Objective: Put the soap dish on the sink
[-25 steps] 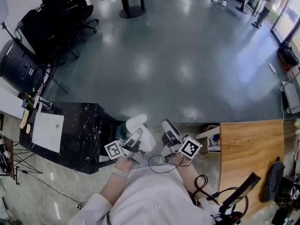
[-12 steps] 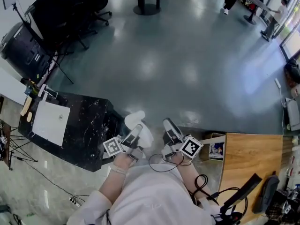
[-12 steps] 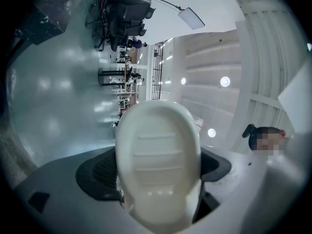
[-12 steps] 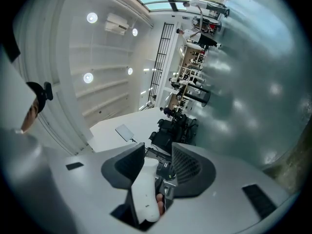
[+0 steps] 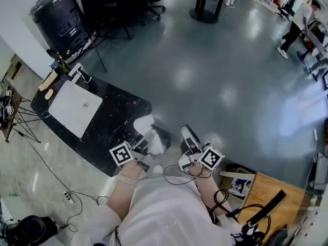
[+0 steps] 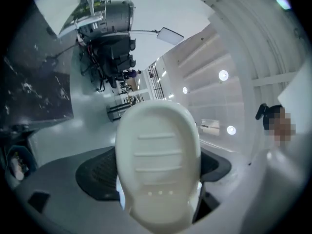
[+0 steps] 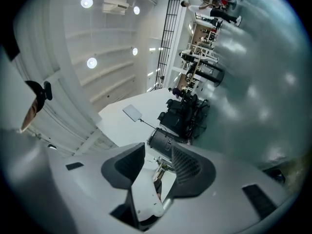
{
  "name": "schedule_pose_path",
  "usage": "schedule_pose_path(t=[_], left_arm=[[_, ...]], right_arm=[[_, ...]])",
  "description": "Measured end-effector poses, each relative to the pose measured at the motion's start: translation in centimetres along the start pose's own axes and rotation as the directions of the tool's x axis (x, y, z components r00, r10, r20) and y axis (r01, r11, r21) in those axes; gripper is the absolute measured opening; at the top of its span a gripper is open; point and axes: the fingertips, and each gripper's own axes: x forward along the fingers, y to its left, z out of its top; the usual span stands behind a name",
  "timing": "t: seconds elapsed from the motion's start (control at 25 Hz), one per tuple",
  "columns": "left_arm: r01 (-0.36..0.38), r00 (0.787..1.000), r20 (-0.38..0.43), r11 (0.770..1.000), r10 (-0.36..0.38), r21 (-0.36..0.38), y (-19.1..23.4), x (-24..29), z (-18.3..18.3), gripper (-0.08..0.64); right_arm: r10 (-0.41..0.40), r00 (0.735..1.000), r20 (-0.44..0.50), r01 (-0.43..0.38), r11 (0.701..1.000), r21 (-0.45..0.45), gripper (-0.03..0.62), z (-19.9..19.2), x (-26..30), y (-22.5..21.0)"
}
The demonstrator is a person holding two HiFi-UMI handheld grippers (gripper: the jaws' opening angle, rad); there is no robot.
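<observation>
Left gripper's (image 6: 157, 179) jaws mostly hidden behind soap dish (image 6: 158, 165) clamped between them; only dark pads showed at either side. In head view, counter's (image 5: 120, 119) near corner was covered by dish and gripper. Small items (image 5: 55, 65) at counter's far corner too small to tell. White shape (image 7: 144, 194) in gap between right gripper's (image 7: 157, 167) parted jaws: could not tell what.

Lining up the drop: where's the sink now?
Head view, upper left: the sink is set in the black counter, ahead and left of the left tongs holding the dish.
</observation>
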Motion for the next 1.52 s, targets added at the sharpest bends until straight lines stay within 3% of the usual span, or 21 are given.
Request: schedule_pose_path(t=[0.16,0.24,0.36,0.52,0.72,0.8,0.92,1.0,1.16,1.4,1.52], left_arm=[[-0.11,0.989,0.098,0.994,0.108,0.01,1.8,-5.3,4.8,0.471],[-0.194,0.968,0.166,0.981,0.189,0.013,2.7,-8.9,6.9,0.471],[-0.301,0.929,0.253,0.95,0.271,0.086,3.8,-14.2,9.9,0.471],[-0.49,0.84,0.351,0.856,0.414,0.162,5.7,-21.0,12.4,0.471],[-0.634,0.723,0.43,0.767,0.54,0.104,7.7,-28.3,12.6,0.471],[-0.706,0.66,0.44,0.703,0.61,0.085,8.6,-30.8,12.0,0.471],[-0.817,0.551,0.424,0.567,0.719,0.1,10.5,-34.1,11.0,0.471],[-0.861,0.496,0.406,0.496,0.768,0.113,11.9,-35.8,10.4,0.471],[-0.904,0.426,0.37,0.408,0.826,0.128,13.9,-37.9,8.9,0.471],[-0.936,0.302,0.329,0.212,0.895,0.282,16.5,-38.7,8.5,0.471],[-0.928,0.269,0.313,0.158,0.911,0.338,17.6,-38.8,8.5,0.471]], right_arm=[[0.056,0.993,-0.103,-0.057,0.998,-0.002,0.169,-3.8,5.6,1.8],[0.092,0.979,-0.181,-0.092,0.996,0.006,0.169,-6.5,8.5,3.0],[0.137,0.947,-0.289,-0.134,0.99,0.03,0.169,-11.2,12.5,4.6],[0.174,0.897,-0.406,-0.165,0.985,0.058,0.169,-17.4,16.1,5.5],[0.217,0.81,-0.544,-0.19,0.976,0.106,0.169,-25.6,18.5,6.8],[0.227,0.77,-0.596,-0.197,0.973,0.118,0.169,-28.6,18.8,7.1],[0.23,0.722,-0.653,-0.193,0.973,0.129,0.169,-32.5,19.0,6.9],[0.224,0.7,-0.678,-0.182,0.974,0.134,0.169,-34.5,18.9,6.3],[0.212,0.66,-0.721,-0.167,0.977,0.135,0.169,-37.2,17.9,5.4],[0.177,0.623,-0.762,-0.134,0.984,0.119,0.169,-39.4,16.5,3.2],[0.159,0.613,-0.774,-0.121,0.987,0.107,0.169,-40.0,15.8,2.3]])
